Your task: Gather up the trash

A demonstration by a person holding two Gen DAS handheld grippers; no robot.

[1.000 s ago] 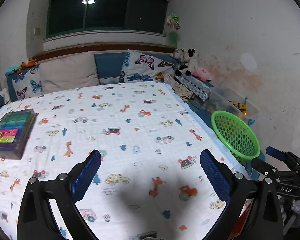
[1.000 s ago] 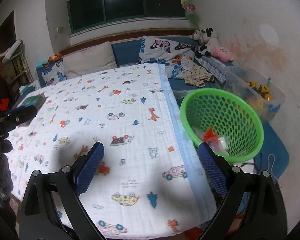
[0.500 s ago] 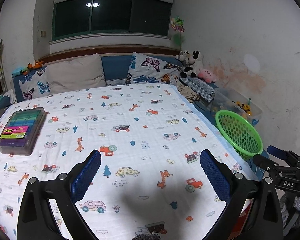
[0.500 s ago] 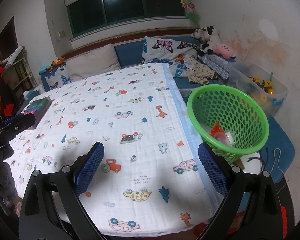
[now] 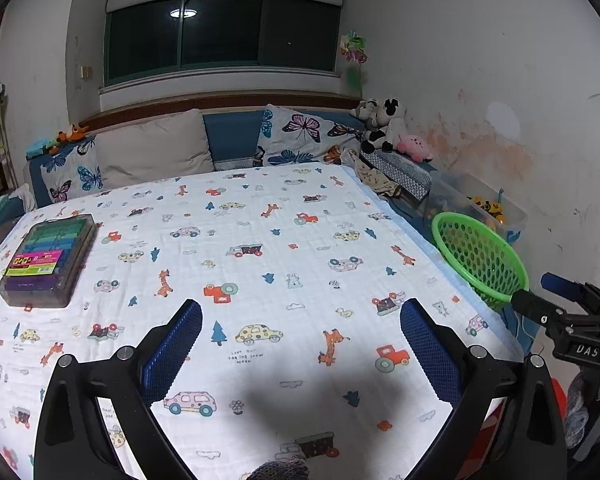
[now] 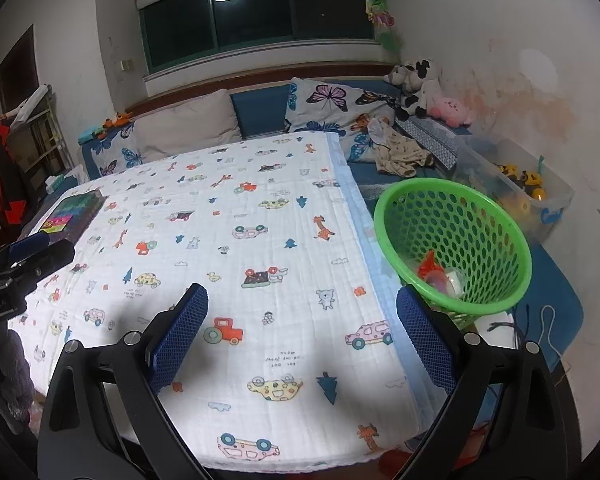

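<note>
Left gripper (image 5: 300, 344): jaws spread wide, nothing between the blue ribbed pads; hovers over the near edge of the bed.
Right gripper (image 6: 302, 330): likewise wide apart and empty, above the bed's near right corner.
Green basket (image 6: 456, 240): round perforated plastic, off the bed's right side — at about 2 o'clock from the right gripper, just beyond its right finger; well apart at 2 o'clock from the left gripper (image 5: 480, 256).
Trash (image 6: 440, 274): red and pale crumpled bits at the basket's bottom.
View difference: only the right wrist looks into the basket; the left wrist sees just its rim and mesh wall, plus the right gripper's tip at 3 o'clock.
Blanket (image 5: 260, 248): white quilted cotton printed with cars, giraffes, trees.
Marker case (image 5: 48, 260): flat clear plastic box, coloured rows — at 10 o'clock from the left gripper.
</note>
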